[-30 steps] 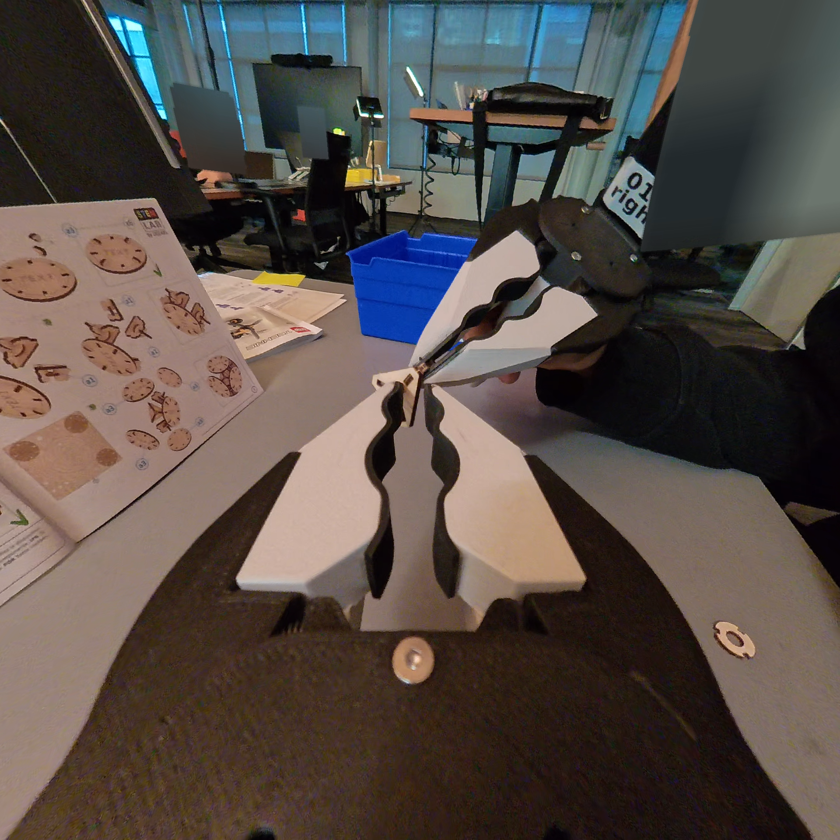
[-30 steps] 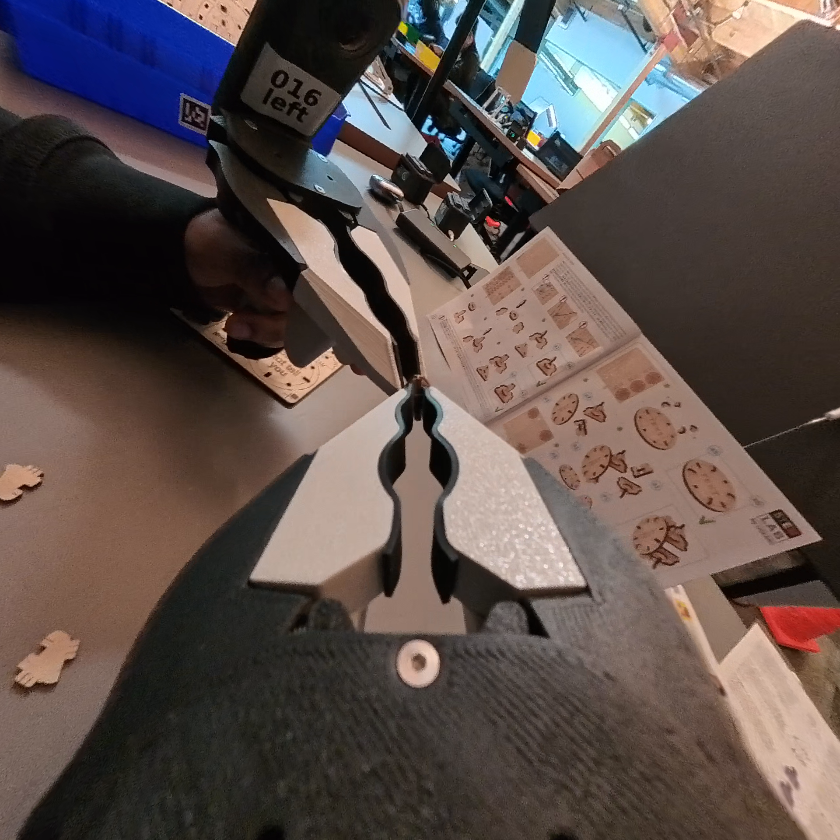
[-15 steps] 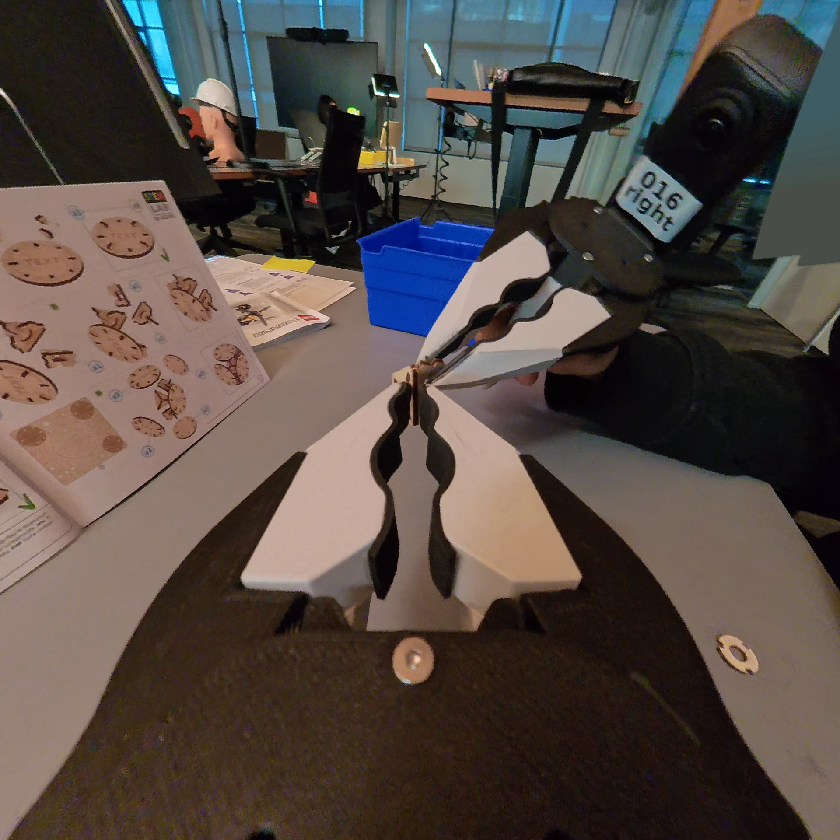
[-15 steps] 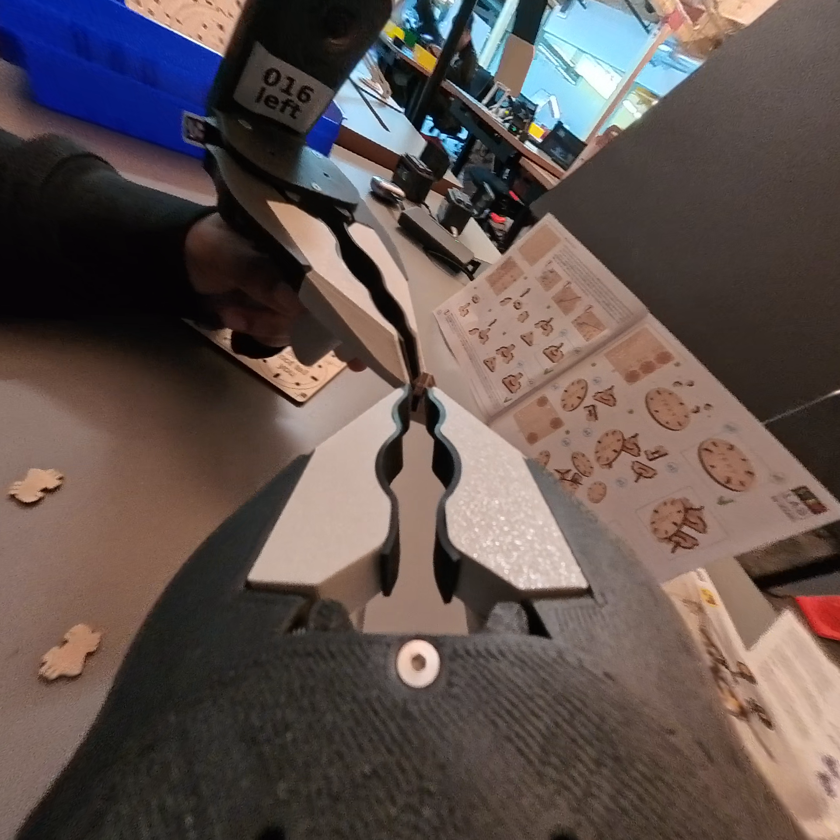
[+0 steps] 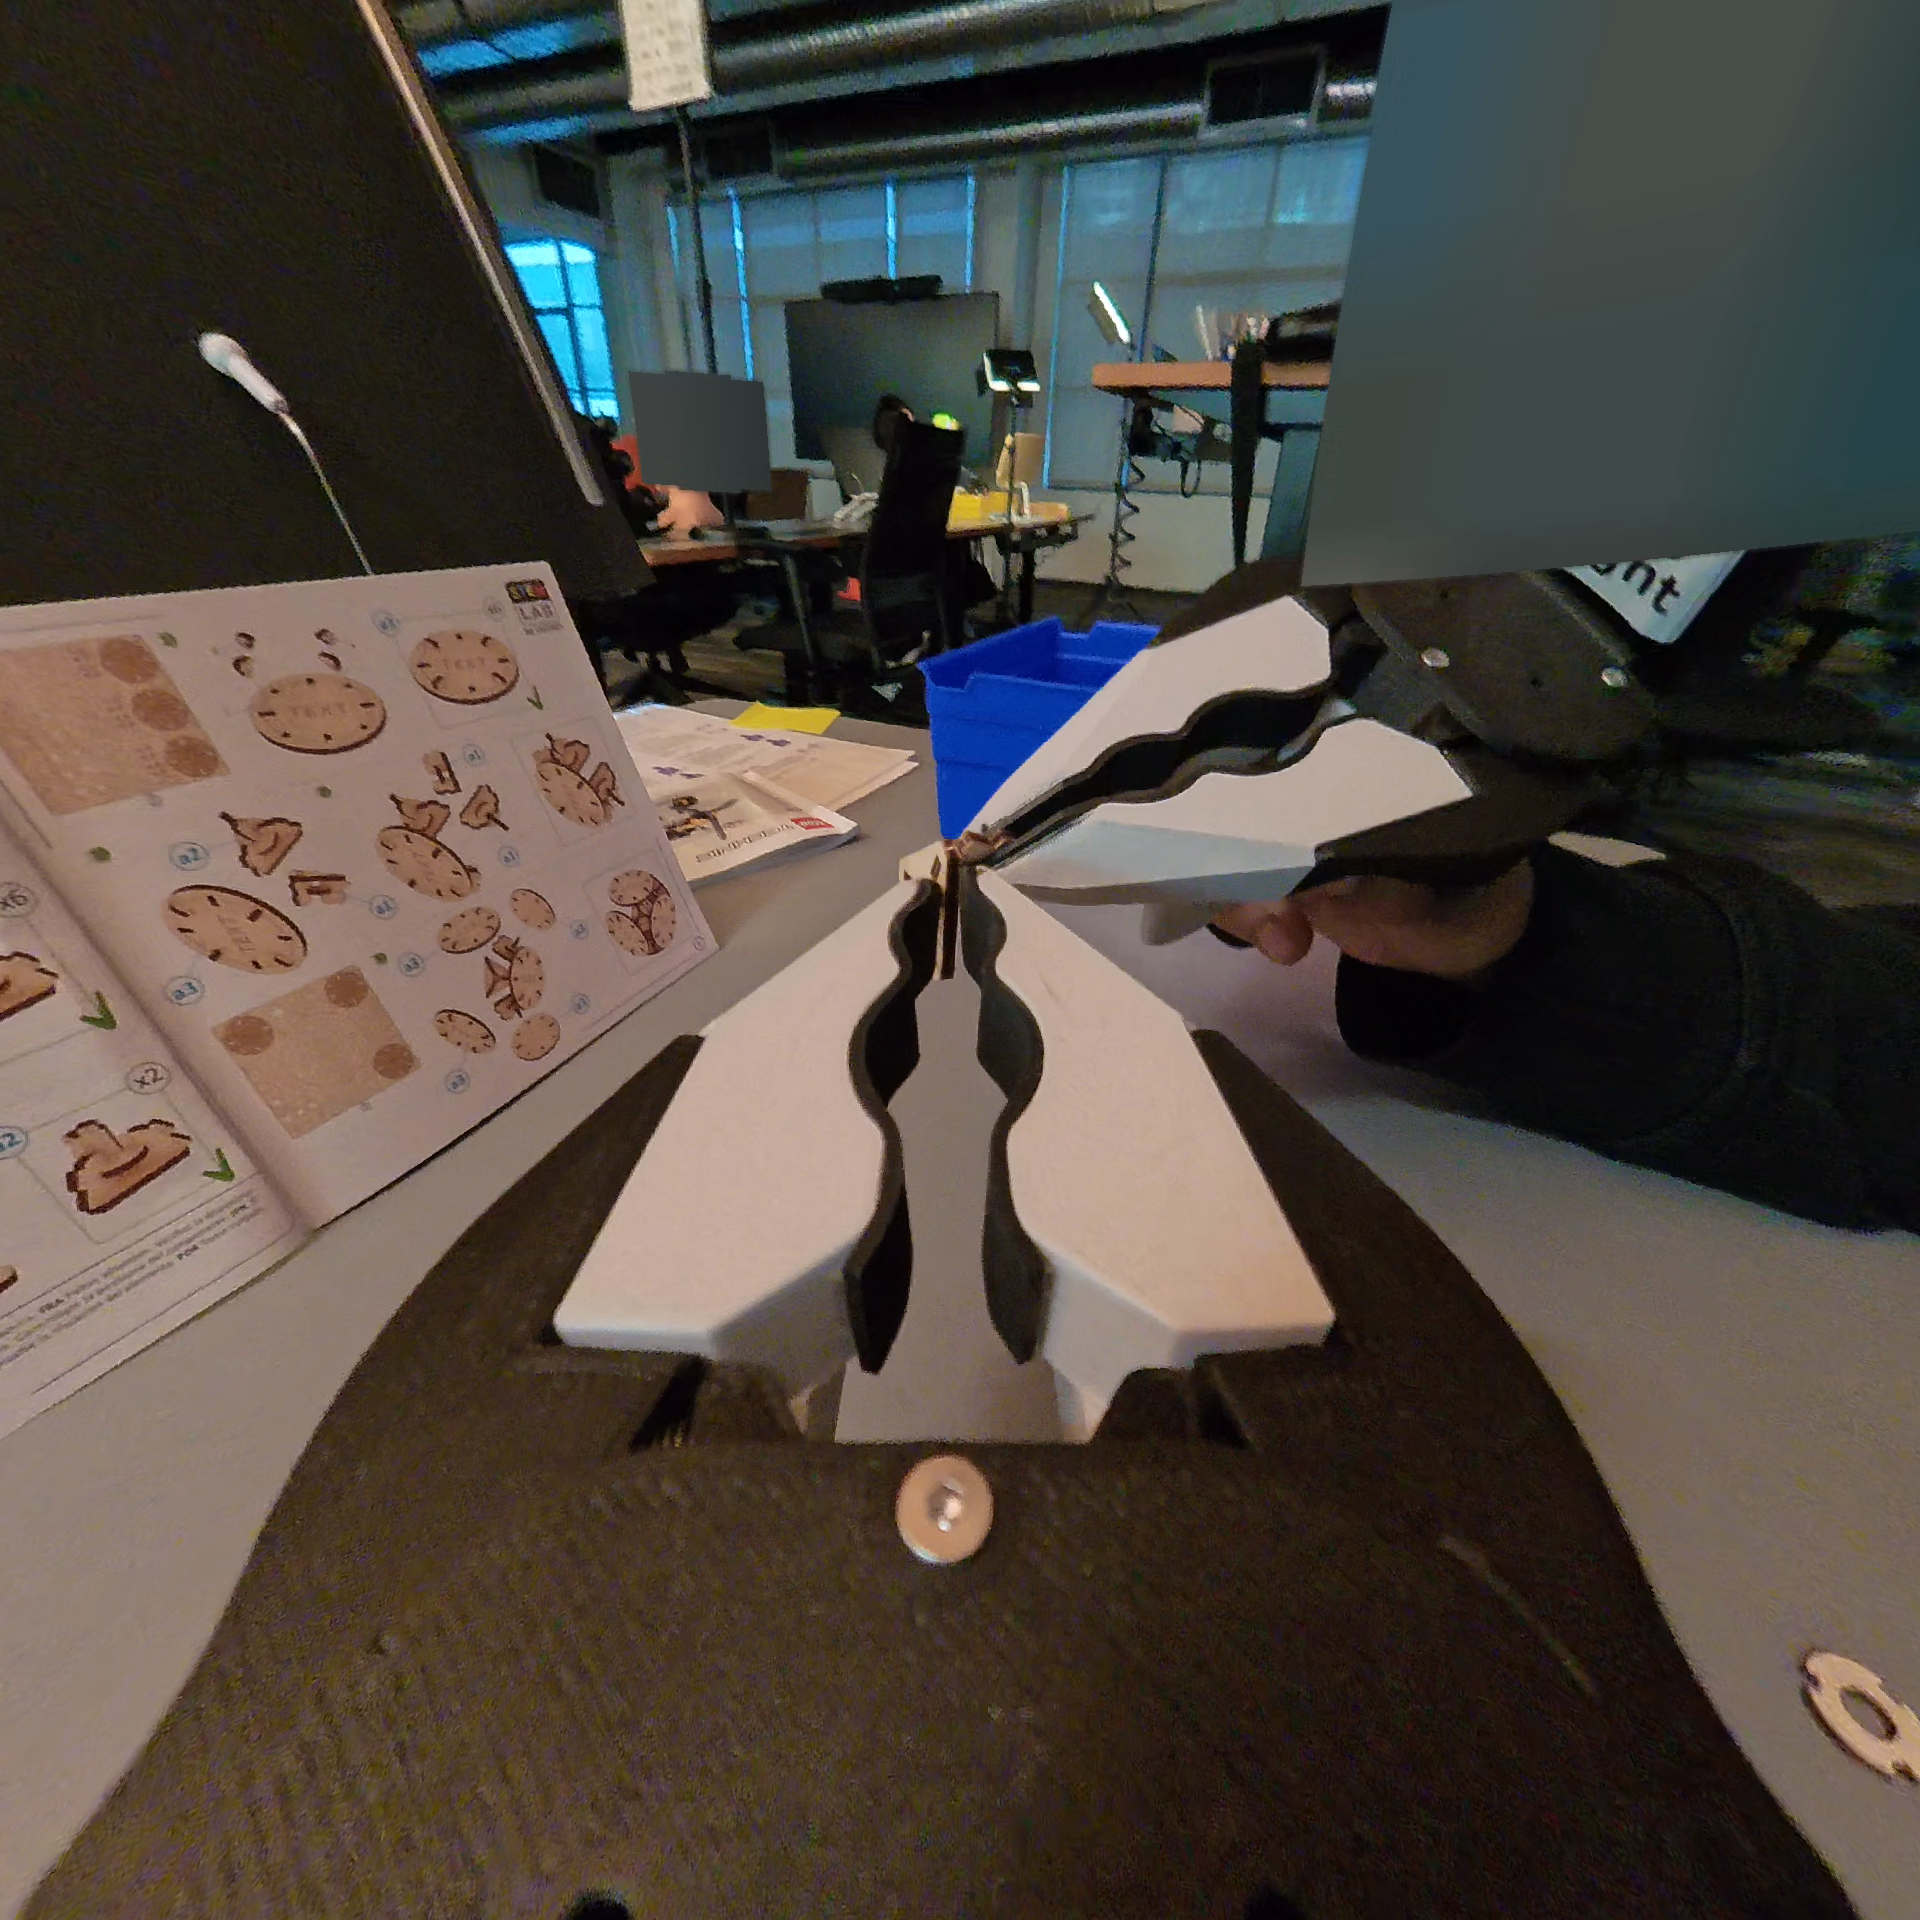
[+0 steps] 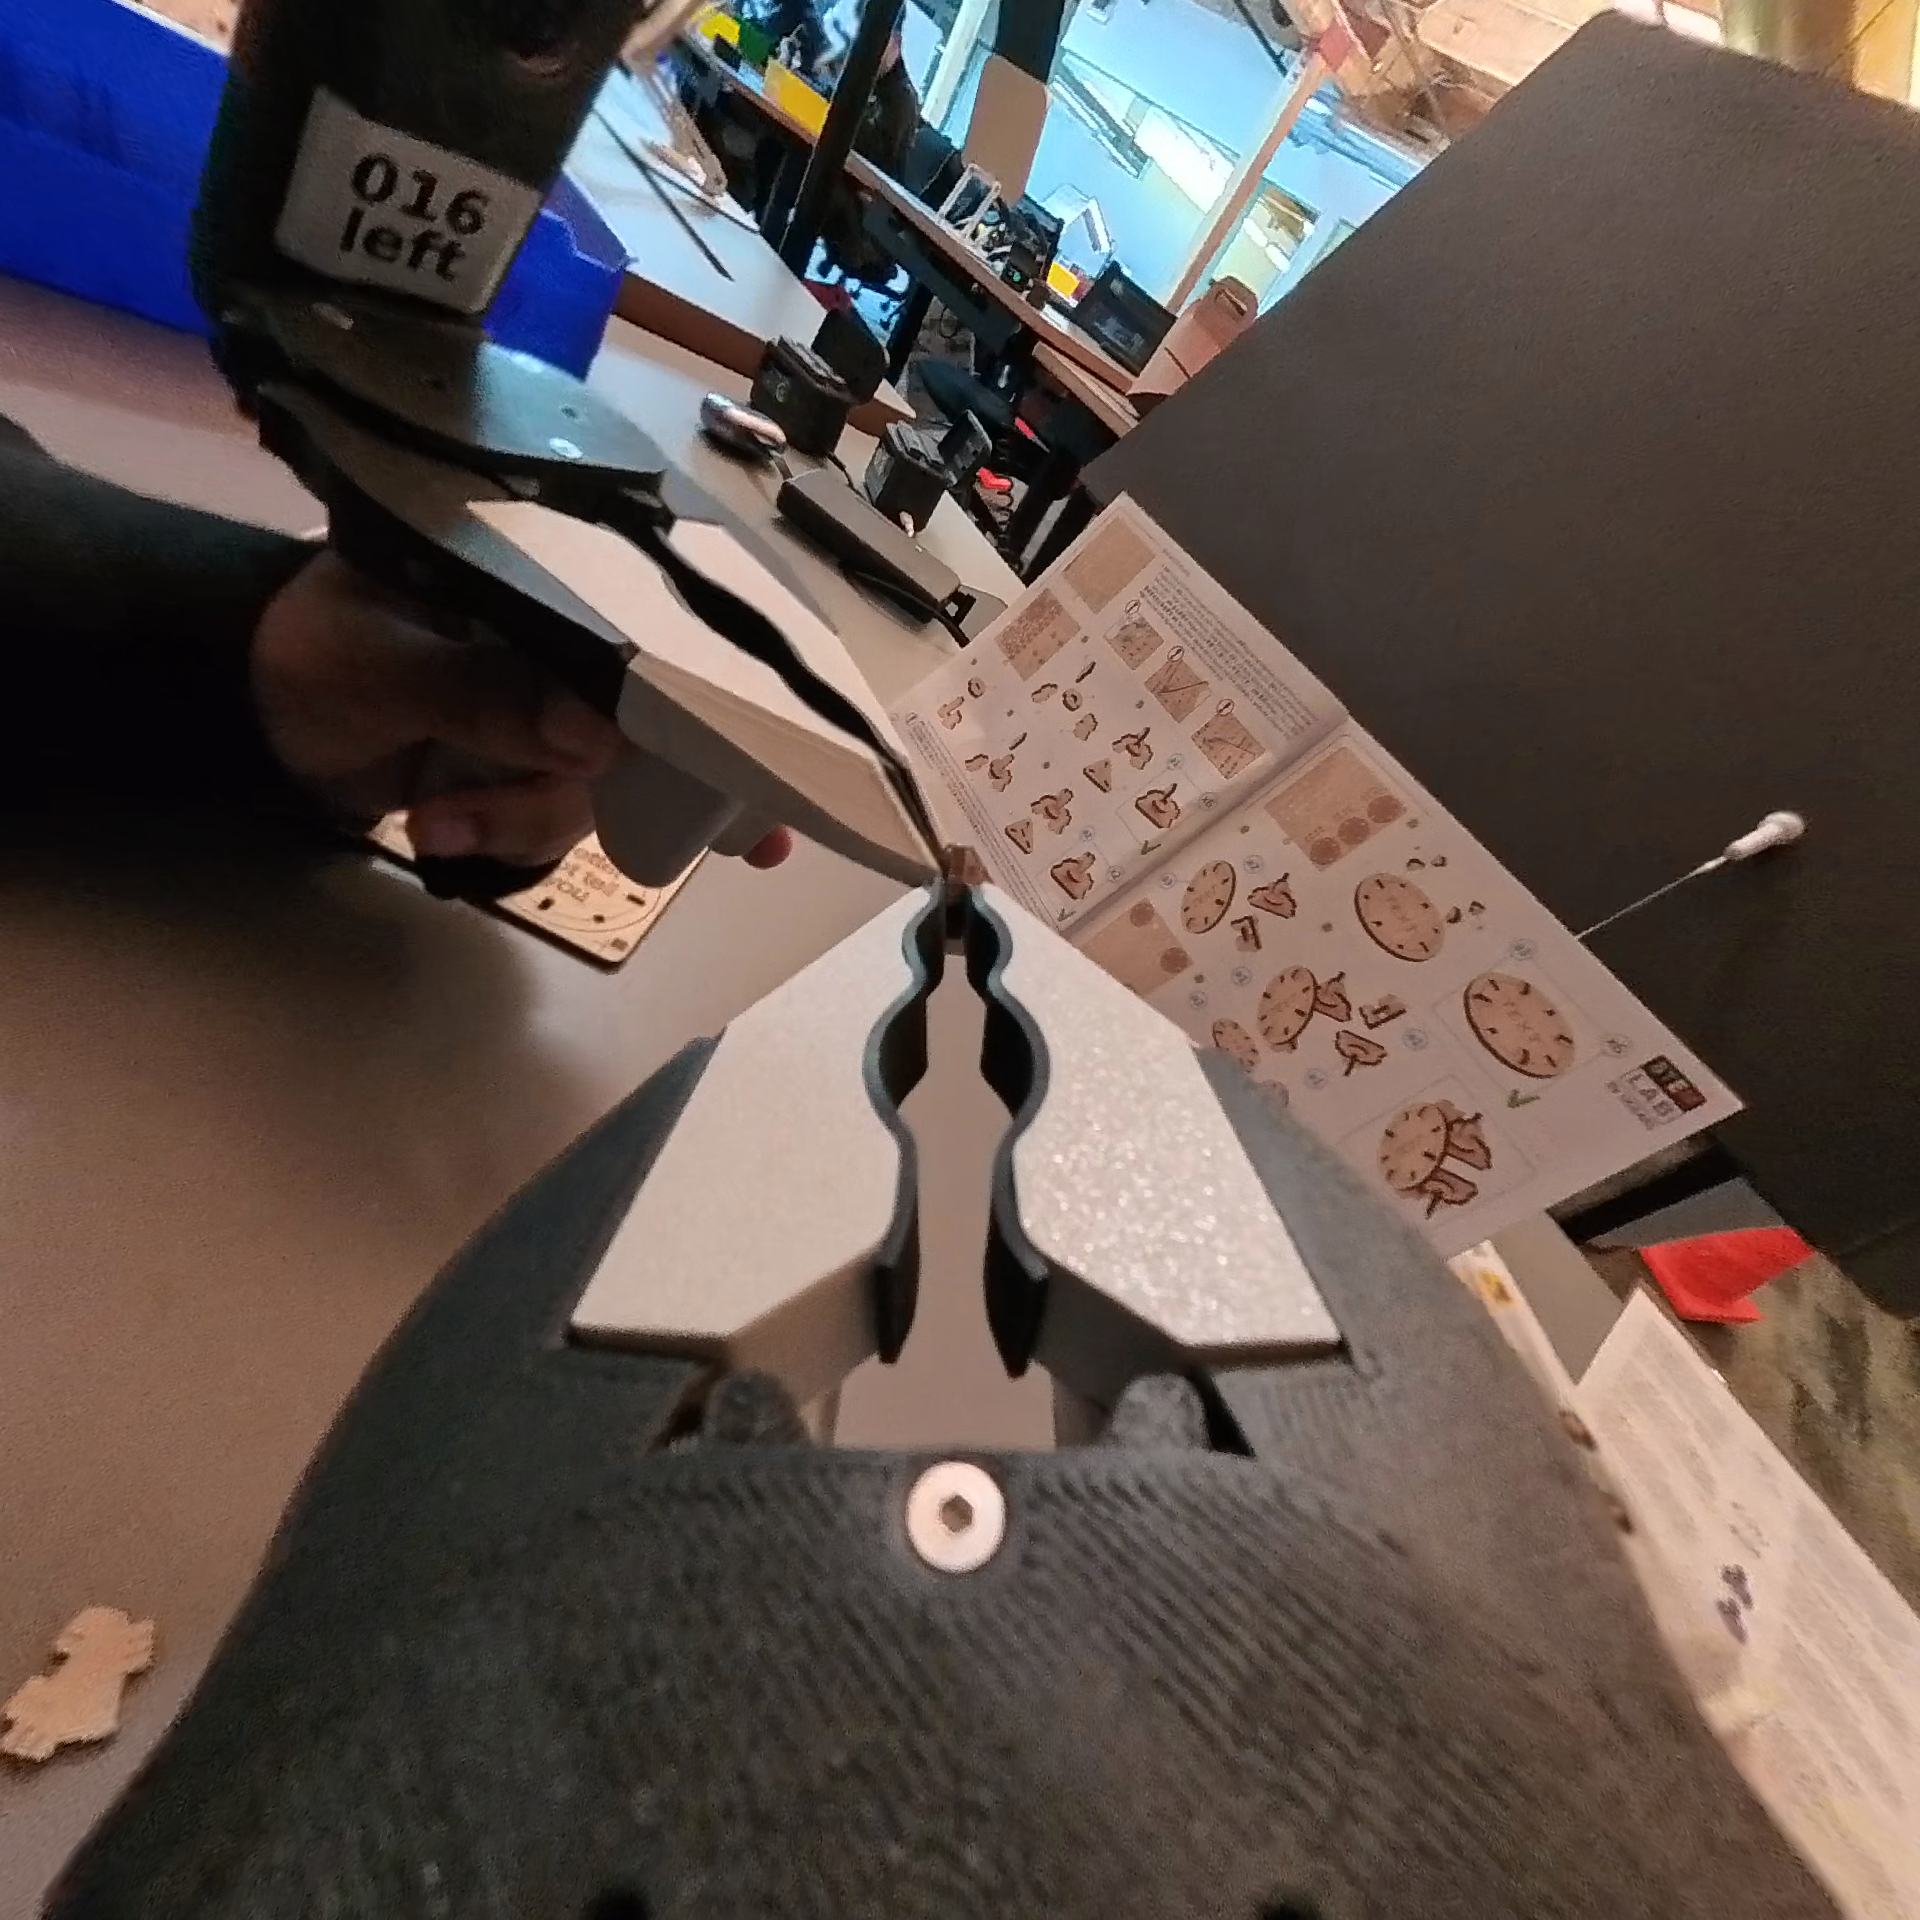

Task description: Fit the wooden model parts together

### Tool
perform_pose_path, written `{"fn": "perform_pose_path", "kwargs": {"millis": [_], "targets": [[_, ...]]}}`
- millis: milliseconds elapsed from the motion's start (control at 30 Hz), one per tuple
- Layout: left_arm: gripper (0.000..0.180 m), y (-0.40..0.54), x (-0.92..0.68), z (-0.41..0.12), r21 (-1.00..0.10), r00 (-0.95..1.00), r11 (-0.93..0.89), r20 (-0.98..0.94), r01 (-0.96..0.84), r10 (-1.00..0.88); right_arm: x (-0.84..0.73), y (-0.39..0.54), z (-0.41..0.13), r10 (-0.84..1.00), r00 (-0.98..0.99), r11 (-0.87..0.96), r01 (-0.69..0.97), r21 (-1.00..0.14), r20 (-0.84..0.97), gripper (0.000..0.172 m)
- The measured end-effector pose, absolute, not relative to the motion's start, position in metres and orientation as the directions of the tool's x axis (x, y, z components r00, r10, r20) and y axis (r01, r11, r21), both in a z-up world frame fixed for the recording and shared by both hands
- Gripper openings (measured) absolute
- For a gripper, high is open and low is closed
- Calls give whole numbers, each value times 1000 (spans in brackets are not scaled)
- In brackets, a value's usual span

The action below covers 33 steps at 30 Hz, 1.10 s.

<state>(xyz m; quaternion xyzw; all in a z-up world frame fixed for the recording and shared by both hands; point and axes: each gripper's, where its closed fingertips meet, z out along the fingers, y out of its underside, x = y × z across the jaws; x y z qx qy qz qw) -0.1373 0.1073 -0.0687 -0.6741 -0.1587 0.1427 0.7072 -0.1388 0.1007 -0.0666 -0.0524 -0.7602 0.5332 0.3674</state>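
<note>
My left gripper [image 5: 945, 906] is shut on a thin wooden piece [image 5: 945, 935], held edge-on between its fingertips above the grey table [image 5: 1558, 1299]. My right gripper [image 5: 987, 840] comes in from the right, tip to tip with it, and pinches a small wooden part [image 5: 971, 844] that meets the left one's piece. In the right wrist view my right gripper [image 6: 953, 920] is shut on that small wooden part [image 6: 954, 925]. The left gripper [image 6: 930, 862] reaches in from the upper left, and its piece [image 6: 964, 862] touches the part.
An open instruction sheet [image 5: 312, 883] leans on a black panel [image 6: 1558, 468]. A blue bin [image 5: 1018, 696] and papers [image 5: 758, 779] lie behind. A wooden ring [image 5: 1860, 1725], a wood sheet [image 6: 592, 904] and a loose cut-out [image 6: 73, 1683] lie on the table. The tips of both grippers are at nearly the same place. The loose cut-out [image 6: 73, 1683] is about equally far from each gripper, around 20 cm.
My left fingers have closed tighter on the thin wooden piece. Both grippers stayed tip to tip and shifted slightly, with the left view tilting upward.
</note>
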Motion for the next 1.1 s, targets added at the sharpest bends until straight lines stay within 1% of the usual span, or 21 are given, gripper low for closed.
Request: {"fn": "perform_pose_path", "kwargs": {"millis": [67, 133, 233, 400, 500, 667, 733, 867, 900, 967, 1000, 1100], "targets": [[1, 106, -139, -66, -998, 889, 62, 25, -3, 457, -140, 100, -65, 495, -728, 408, -286, -867, 474, 1], [1, 107, -143, -66, -1000, 861, 25, 4, -10, 509, -142, 100, -65, 511, -716, 422, -273, -864, 476, 1], [1, 111, -147, -67, -995, 831, 39, 99, 92, 547, -146, 105, -64, 538, -648, 485, -286, -827, 540, 1], [1, 109, -155, -75, -985, 805, 20, 153, 172, 574, -153, 104, -69, 585, -590, 523, -251, -815, 556, 0], [1, 109, -157, -78, -976, 800, 39, 198, 214, 567, -155, 104, -70, 606, -590, 504, -235, -831, 534, 0], [0, 110, -159, -84, -970, 798, 40, 222, 242, 560, -157, 104, -73, 619, -607, 478, -212, -852, 498, 0], [0, 110, -157, -81, -973, 805, 35, 210, 229, 555, -156, 104, -69, 632, -624, 434, -206, -877, 460, 1], [0, 106, -150, -68, -982, 865, 67, 185, 174, 466, -151, 103, -57, 615, -748, 224, -135, -965, 247, 1], [0, 102, -153, -69, -978, 859, 82, 207, 191, 468, -151, 103, -55, 605, -759, 199, -146, -969, 239, 0], [0, 99, -152, -70, -970, 872, 96, 243, 223, 424, -146, 109, -42, 600, -754, 132, -238, -962, 269, 1], [0, 96, -152, -67, -967, 877, 123, 256, 224, 408, -145, 111, -39, 592, -757, 119, -258, -959, 277, 0], [0, 94, -149, -61, -951, 891, 178, 299, 251, 341, -146, 117, -40, 573, -786, 84, -224, -971, 231, 1]]}}
